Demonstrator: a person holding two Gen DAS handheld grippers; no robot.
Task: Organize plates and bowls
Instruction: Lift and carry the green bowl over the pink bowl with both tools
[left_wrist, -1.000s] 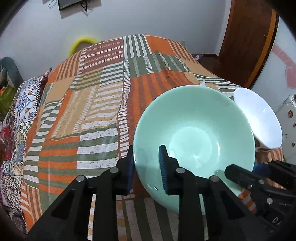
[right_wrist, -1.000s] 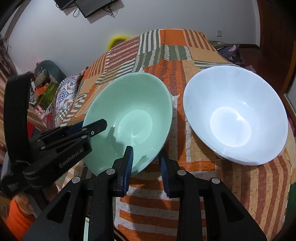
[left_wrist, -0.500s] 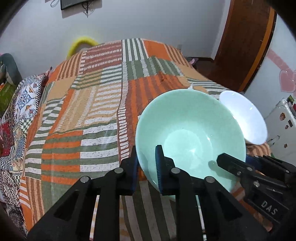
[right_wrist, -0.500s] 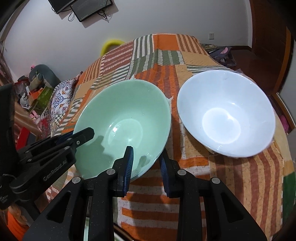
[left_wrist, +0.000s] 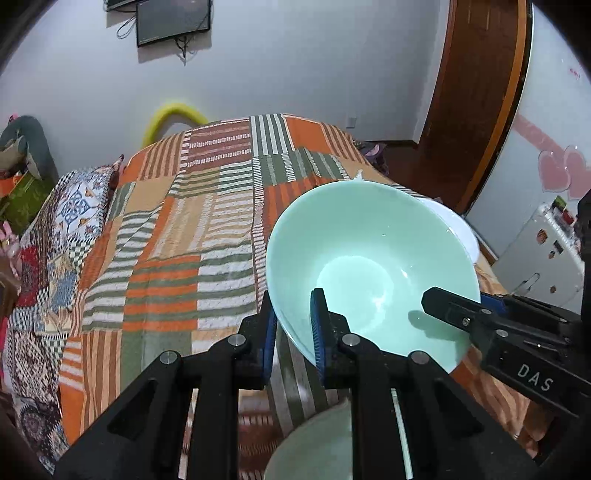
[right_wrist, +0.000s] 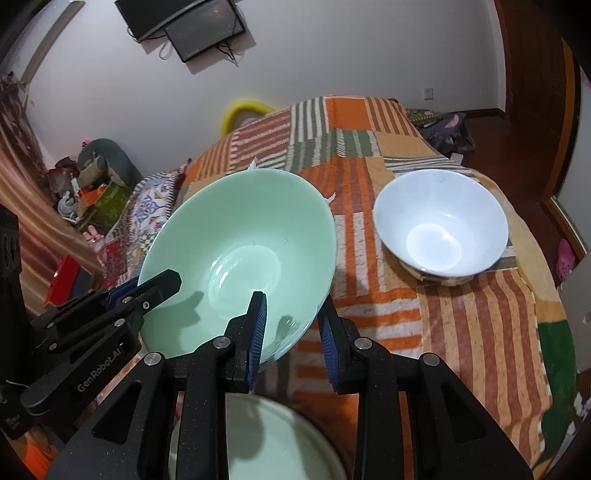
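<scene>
A large mint-green bowl (left_wrist: 369, 266) is held in the air above the striped bedspread (left_wrist: 177, 258) by both grippers. My left gripper (left_wrist: 293, 328) is shut on its near-left rim. My right gripper (right_wrist: 291, 328) is shut on its near-right rim; the bowl also shows in the right wrist view (right_wrist: 240, 258). A white bowl (right_wrist: 439, 225) sits on the bedspread to the right, partly hidden behind the green bowl in the left wrist view (left_wrist: 461, 229). Another pale green dish (right_wrist: 266, 443) lies below the grippers, blurred.
The bedspread (right_wrist: 480, 325) covers a raised surface. A patterned pillow (left_wrist: 74, 206) and clutter lie to the left. A wooden door (left_wrist: 476, 92) and a small white fridge (left_wrist: 535, 254) stand at the right. A yellow ring (left_wrist: 173, 118) is at the far end.
Both grippers have lifted the green bowl up off the bedspread and toward me. The white bowl now looks smaller and farther. A second green dish has come into view below.
</scene>
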